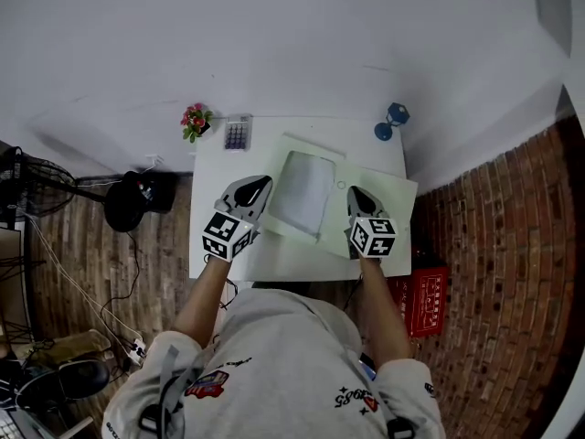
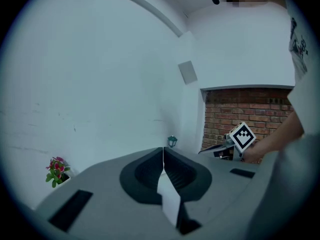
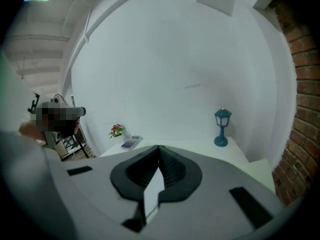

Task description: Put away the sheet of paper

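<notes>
Left gripper (image 1: 258, 190) is pinching the sheet of paper (image 1: 306, 193) by its left edge, jaws clamped on it; right gripper (image 1: 357, 201) is gripping the right edge, jaws nipped tight on the paper; the sheet is bowing between them over a pale green folder (image 1: 395, 195) on the white tabletop (image 1: 215, 167); farther back, a calculator (image 1: 237, 134), potted flowers (image 1: 195, 121) and a small blue lamp (image 1: 391, 123) are sitting along the far edge.
</notes>
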Motion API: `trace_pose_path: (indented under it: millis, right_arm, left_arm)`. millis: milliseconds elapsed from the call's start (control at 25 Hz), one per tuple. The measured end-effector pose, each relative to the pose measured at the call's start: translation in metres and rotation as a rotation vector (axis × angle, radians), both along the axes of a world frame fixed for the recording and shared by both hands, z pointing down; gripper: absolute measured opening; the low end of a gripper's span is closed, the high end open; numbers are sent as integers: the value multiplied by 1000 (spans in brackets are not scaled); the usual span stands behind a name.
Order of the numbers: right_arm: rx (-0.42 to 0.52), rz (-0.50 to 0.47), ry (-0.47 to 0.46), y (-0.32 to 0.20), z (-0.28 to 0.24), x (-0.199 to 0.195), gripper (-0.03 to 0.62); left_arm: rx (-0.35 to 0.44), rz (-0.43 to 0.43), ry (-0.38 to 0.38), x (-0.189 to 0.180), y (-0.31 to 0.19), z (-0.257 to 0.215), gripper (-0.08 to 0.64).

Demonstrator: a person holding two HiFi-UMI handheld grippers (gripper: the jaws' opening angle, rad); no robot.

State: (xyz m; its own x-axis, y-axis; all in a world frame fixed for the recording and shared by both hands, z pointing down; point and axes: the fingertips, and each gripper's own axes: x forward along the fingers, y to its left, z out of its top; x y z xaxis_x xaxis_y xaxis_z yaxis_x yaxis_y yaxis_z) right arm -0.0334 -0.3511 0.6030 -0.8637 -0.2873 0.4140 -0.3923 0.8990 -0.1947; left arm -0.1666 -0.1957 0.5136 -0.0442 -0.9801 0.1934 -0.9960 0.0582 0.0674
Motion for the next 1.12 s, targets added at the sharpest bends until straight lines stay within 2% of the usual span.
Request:
trace_pose_path:
  millis: [480, 720, 920, 1120]
  right_arm:
    - [218, -3, -171, 14, -112, 20, -3]
    - [330, 35, -271, 21, -157, 37, -3]
    - [394, 37, -305, 31, -172, 46, -3]
    - [395, 38, -300, 37, -164, 49, -3]
  left_arm:
    - [57, 68, -34, 26, -26, -21, 23]
    - [85, 90, -49, 35, -31, -34, 23]
    - [111, 84, -58, 36, -29, -42, 23]
    - [126, 70, -61, 35, -26, -44, 23]
